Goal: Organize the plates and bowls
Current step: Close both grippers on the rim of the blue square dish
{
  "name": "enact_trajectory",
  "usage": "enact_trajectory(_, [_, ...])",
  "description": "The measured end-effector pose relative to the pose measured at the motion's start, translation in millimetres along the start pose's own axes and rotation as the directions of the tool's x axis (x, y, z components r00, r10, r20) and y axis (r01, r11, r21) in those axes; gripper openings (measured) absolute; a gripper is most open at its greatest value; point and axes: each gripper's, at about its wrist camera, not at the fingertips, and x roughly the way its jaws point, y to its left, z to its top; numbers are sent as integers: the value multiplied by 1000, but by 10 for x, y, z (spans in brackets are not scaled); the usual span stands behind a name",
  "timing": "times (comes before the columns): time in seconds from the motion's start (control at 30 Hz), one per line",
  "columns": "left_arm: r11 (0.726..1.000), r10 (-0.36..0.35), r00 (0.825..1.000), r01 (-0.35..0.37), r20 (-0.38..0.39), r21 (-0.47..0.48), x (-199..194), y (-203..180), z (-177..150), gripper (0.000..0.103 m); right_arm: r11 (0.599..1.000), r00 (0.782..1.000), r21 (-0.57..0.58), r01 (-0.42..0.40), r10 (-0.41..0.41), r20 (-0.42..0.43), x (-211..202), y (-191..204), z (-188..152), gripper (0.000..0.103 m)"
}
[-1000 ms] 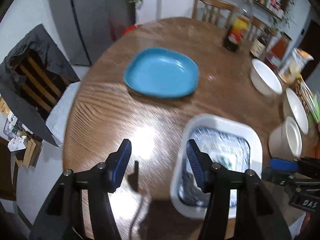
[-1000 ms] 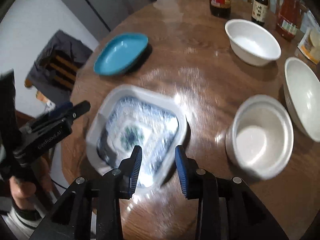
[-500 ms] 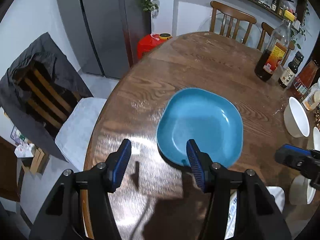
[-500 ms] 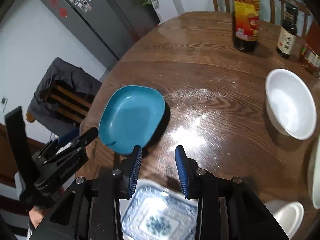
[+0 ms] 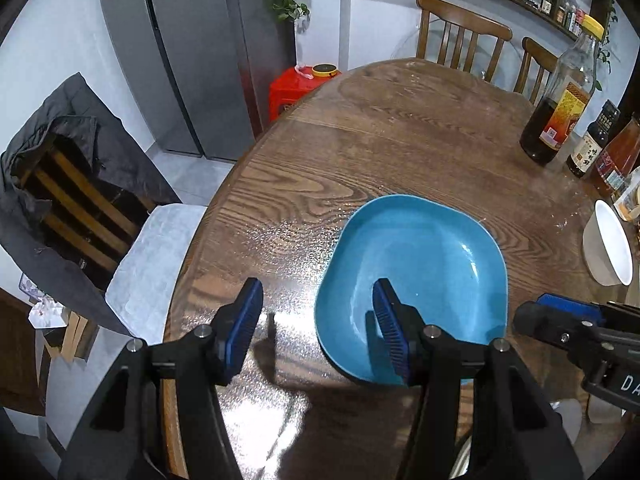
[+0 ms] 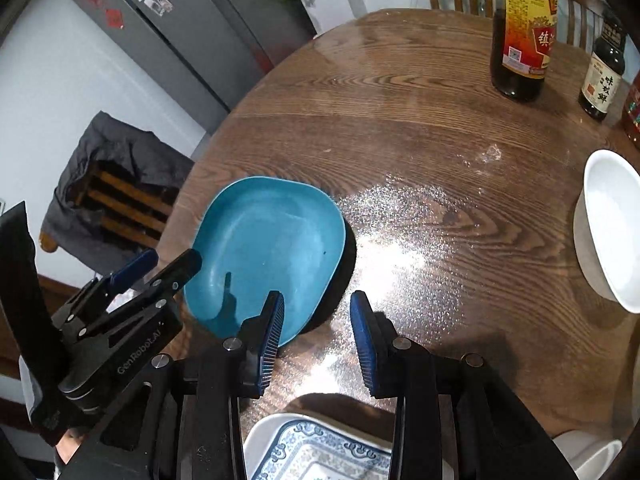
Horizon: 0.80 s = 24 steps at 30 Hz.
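A blue square plate point(image 5: 416, 264) point(image 6: 268, 240) lies near the left edge of the round wooden table point(image 5: 400, 140). My left gripper point(image 5: 318, 300) point(image 6: 170, 258) hovers open over the plate's left rim, one finger above the plate and one outside it. My right gripper point(image 6: 317, 308) point(image 5: 536, 312) stands open over the plate's near right corner, holding nothing. A blue-and-white patterned plate point(image 6: 320, 452) sits below the right gripper at the table's near side. A white bowl point(image 6: 612, 228) point(image 5: 608, 248) stands to the right.
Sauce bottles point(image 6: 520, 40) point(image 5: 560, 120) stand at the far right of the table. Another white bowl point(image 6: 592, 452) shows at the bottom right. A chair draped with a dark jacket point(image 5: 72, 184) stands by the table's left edge, with a grey fridge point(image 5: 192, 60) beyond it.
Both grippers have moved away from the patterned plate to the blue plate, which now lies under their fingertips. Neither gripper's opening has changed.
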Motion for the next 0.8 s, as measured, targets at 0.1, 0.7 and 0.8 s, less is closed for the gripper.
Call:
enact_trajectory(0.1, [1000,4,1000,-4,-4,9,43,-20,19,57,1000,1000,5,0,0,-9,56,7,35,35])
enact_trajectory(0.7, [1000,-27,999,27,-42,-4,227,28,58,56,1000,999,5,21,-20,-43,235,22,65,35])
enact_trajectory(0.8, [999,-33,998,33,-55,-4,256,25,58,55,1000,999,9,19,-18,-47,274,40,71,35])
